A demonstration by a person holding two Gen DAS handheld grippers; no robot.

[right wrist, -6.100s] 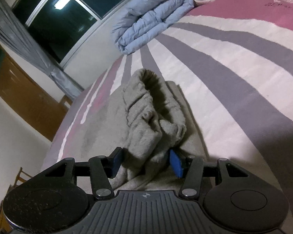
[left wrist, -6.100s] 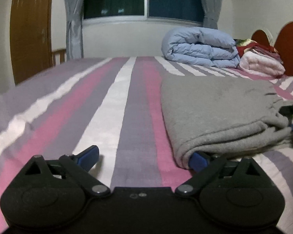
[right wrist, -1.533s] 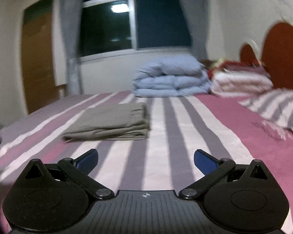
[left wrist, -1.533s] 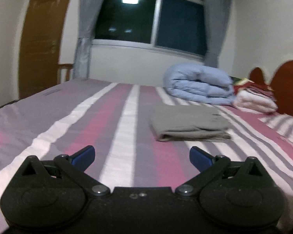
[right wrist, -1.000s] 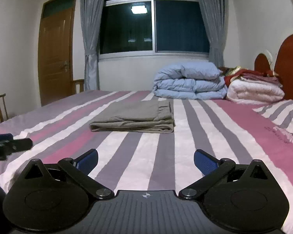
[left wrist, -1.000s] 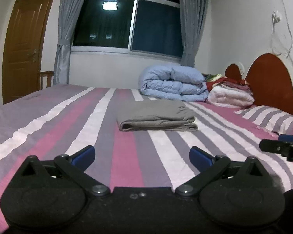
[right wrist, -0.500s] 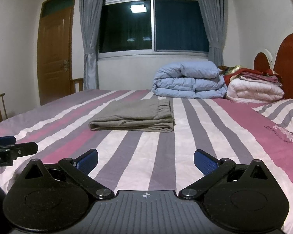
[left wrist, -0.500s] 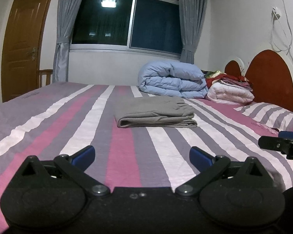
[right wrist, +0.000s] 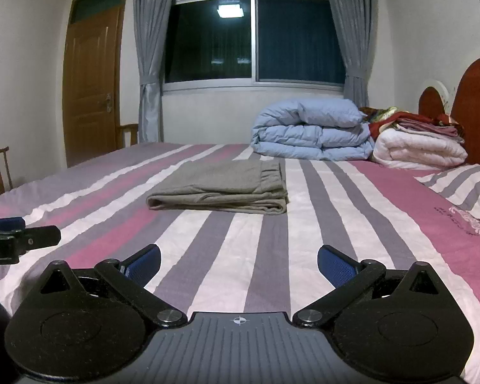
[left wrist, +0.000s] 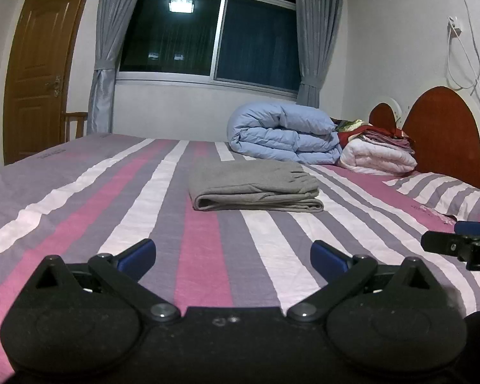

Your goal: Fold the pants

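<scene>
Both claws have backed away: the left gripper and right gripper hover spread wide and empty, well short of the grey pants, lying mid-bed as a flat, apparently finished stack; folding looks done.

Both wrist cams sat low over the striped pink, grey and white bedspread, facing the dark window on the far wall, well back from things. Both caught the folded grey pants mid-frame; each saw the other gripper at its side edge.
</scene>
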